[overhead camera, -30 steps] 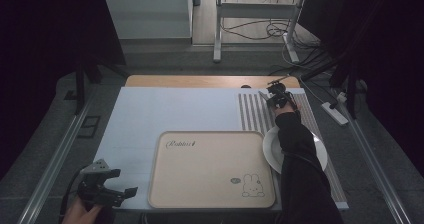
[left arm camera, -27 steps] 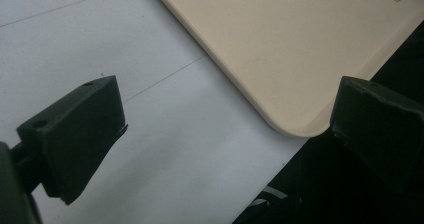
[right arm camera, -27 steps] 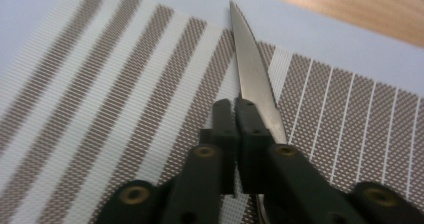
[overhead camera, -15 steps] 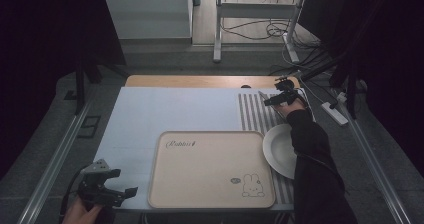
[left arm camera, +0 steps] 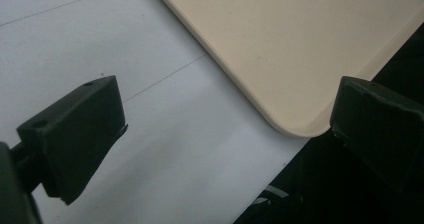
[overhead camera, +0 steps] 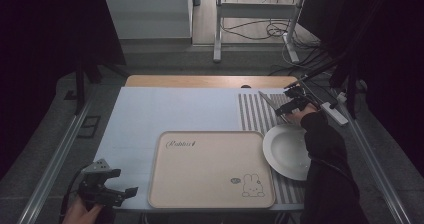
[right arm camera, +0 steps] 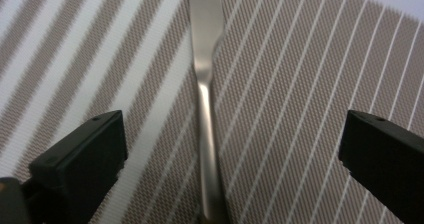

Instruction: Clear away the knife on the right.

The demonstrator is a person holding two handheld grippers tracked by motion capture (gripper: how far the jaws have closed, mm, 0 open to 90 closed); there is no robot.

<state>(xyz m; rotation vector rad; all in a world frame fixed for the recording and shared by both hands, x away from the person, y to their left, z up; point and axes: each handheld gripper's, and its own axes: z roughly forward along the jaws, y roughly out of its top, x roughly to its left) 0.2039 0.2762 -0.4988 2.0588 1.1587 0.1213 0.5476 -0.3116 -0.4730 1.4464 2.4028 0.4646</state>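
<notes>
Hovering over the far right part of the table, the right gripper (overhead camera: 286,107) had its two black jaws spread wide, and they had just been opening. A slim silver metal table knife (right arm camera: 205,109) lay flat between those jaws in the right gripper view, touched by neither pad. The knife (overhead camera: 272,106) rested on the brown-and-white striped woven placemat (overhead camera: 252,115), running diagonally across its far end. In the right gripper view the blade pointed away from the gripper and the handle ran back toward the bottom edge, midway between the jaws.

A round white ceramic plate (overhead camera: 287,151) stood on the same placemat, nearer to the person than the knife and apart from it. The person's dark right sleeve (overhead camera: 325,149) passed over the plate's right rim. Just left of the plate, its edge touching or nearly touching the plate's, lay a rectangular beige plastic tray (overhead camera: 210,169) with rounded corners, a small rabbit drawing (overhead camera: 251,186) at its near right corner and a line of script at its far left. Nothing was on the tray.

The left gripper (overhead camera: 112,194) was held at the near left corner of the white table surface (overhead camera: 170,109), well apart from the knife. Its jaws were also spread apart with nothing between them. In the left gripper view they framed bare table surface and a rounded corner of the tray (left arm camera: 295,59).
</notes>
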